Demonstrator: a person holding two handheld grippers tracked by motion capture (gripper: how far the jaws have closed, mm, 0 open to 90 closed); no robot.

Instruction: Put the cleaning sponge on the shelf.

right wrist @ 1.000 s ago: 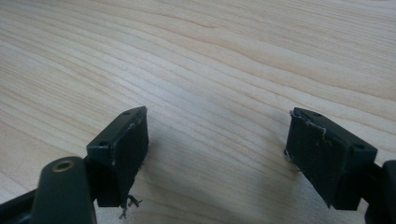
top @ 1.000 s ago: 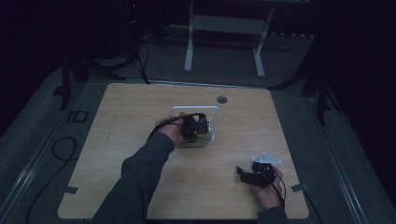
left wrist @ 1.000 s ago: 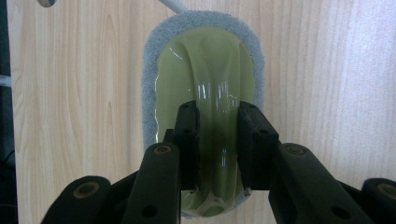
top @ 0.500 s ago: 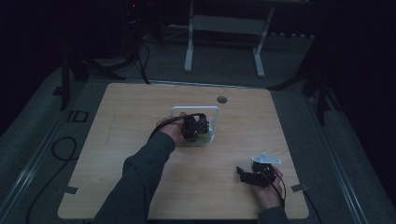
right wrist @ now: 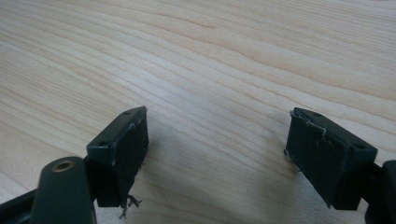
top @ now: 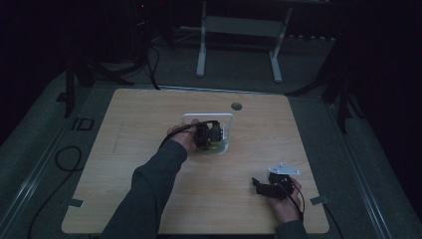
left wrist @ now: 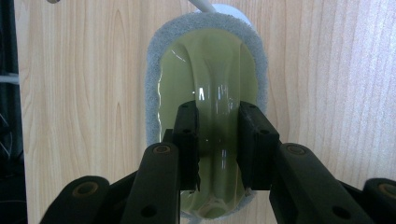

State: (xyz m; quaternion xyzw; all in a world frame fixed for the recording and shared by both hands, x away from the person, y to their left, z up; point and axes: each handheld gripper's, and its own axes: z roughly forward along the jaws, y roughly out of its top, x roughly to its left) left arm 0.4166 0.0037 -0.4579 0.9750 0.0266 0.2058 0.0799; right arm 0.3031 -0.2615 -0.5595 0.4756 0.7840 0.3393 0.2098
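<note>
An oval scrubber (left wrist: 210, 70) lies flat on the wooden table. It has a grey sponge rim and a clear yellow-green plastic top with a raised ridge along its middle. My left gripper (left wrist: 218, 140) points down at it, and its two black pads press on either side of that ridge. From above, the left gripper (top: 209, 137) sits over the scrubber (top: 215, 149) near the table's middle. My right gripper (top: 260, 185) rests on the table at the near right, with its jaws (right wrist: 217, 154) wide apart over bare wood.
A white frame-like tray (top: 208, 116) lies just behind the scrubber, and its white edge (left wrist: 205, 4) touches the sponge's far end. A round cable hole (top: 237, 106) sits near the table's far edge. Cables trail off the left side.
</note>
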